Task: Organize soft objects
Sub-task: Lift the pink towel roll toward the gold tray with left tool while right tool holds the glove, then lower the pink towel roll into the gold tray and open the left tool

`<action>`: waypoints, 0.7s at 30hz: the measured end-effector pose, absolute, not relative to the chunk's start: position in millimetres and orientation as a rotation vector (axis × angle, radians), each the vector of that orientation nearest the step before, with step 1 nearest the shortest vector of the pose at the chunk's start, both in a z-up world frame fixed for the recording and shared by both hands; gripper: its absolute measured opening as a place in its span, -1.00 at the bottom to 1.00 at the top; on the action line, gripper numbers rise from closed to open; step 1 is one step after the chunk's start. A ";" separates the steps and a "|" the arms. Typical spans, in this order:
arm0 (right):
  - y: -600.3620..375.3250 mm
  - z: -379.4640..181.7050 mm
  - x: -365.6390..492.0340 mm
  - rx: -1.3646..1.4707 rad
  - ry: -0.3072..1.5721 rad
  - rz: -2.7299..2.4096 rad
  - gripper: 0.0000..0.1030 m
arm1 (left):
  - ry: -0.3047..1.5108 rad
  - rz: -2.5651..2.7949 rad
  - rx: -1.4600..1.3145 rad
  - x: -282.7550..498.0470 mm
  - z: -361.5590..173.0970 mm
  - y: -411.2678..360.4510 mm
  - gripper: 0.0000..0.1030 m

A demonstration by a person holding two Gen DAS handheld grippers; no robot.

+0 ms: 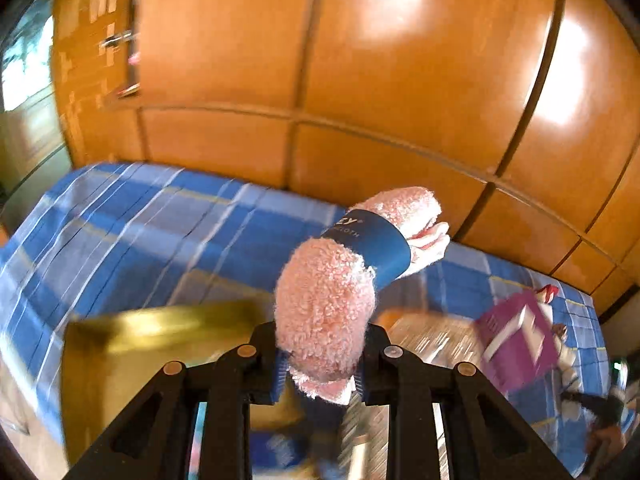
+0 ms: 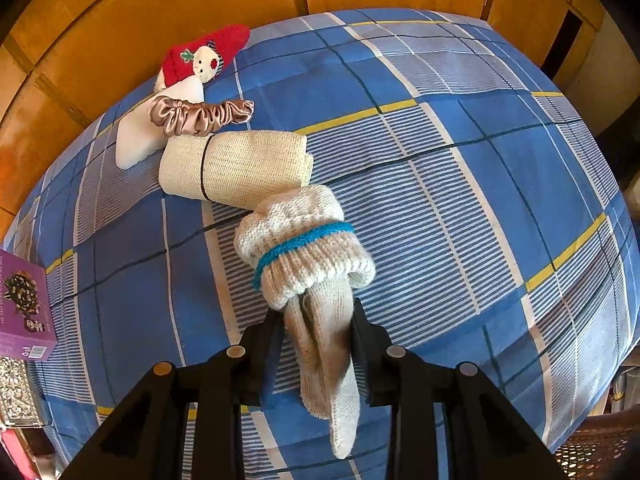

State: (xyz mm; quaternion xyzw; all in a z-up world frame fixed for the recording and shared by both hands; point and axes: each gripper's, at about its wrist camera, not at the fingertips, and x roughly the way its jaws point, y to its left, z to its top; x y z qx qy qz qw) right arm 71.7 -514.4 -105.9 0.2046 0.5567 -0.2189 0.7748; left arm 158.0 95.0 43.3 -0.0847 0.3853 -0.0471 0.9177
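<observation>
Your left gripper [image 1: 320, 364] is clamped on a fluffy pink cloth [image 1: 332, 300], rolled and banded with a blue paper sleeve [image 1: 376, 246], held up over the blue plaid bed [image 1: 132, 220]; only this view shows it. Wooden wardrobe doors [image 1: 400, 60] fill the background there. A yellow box [image 1: 132, 360] sits low left, smeared by blur, and a purple box [image 1: 516, 344] at right is just as soft-edged; the sleeve's lettering is partly cut off. Your right gripper [image 2: 318, 344] is nipped tight on the hanging end of a cream knit sock bundle [image 2: 304, 240], ringed by a teal band [image 2: 304, 240], just above the bed [image 2: 460, 168]. Only the right view shows the rest of the pile: a ribbed beige roll [image 2: 236, 168] tied with a thin black band, touching the sock's top; a satin brown scrunchie [image 2: 200, 116] lying across a white pad [image 2: 140, 136]; behind it a fuzzy red sock [image 2: 204, 54] with a small doll face. The purple box [image 2: 26, 304] is cut off at the left edge; below it something speckled, hard to tell what. Lower right, a woven chair seat [image 2: 592, 448] is partly cropped.
</observation>
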 end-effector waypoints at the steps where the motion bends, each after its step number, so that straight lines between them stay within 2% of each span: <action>1: -512.5 -105.9 72.4 0.433 1.206 -0.478 -0.42 | 0.788 -0.080 -0.187 145.6 39.1 105.2 -0.49; 10: -482.7 -108.1 84.7 0.251 1.211 -0.520 -0.46 | 0.815 0.147 -0.298 52.0 -18.3 207.2 -0.48; 15: -456.2 -108.6 88.9 0.097 1.218 -0.527 -0.53 | 0.855 0.218 -0.305 29.1 -48.3 233.4 -0.47; 18: -451.1 -108.0 88.1 0.118 1.215 -0.548 -0.54 | 0.873 0.260 -0.310 19.5 -63.3 241.1 -0.41; 21: -442.2 -107.4 86.9 0.123 1.210 -0.543 -0.55 | 0.879 0.266 -0.311 14.3 -71.7 242.9 -0.24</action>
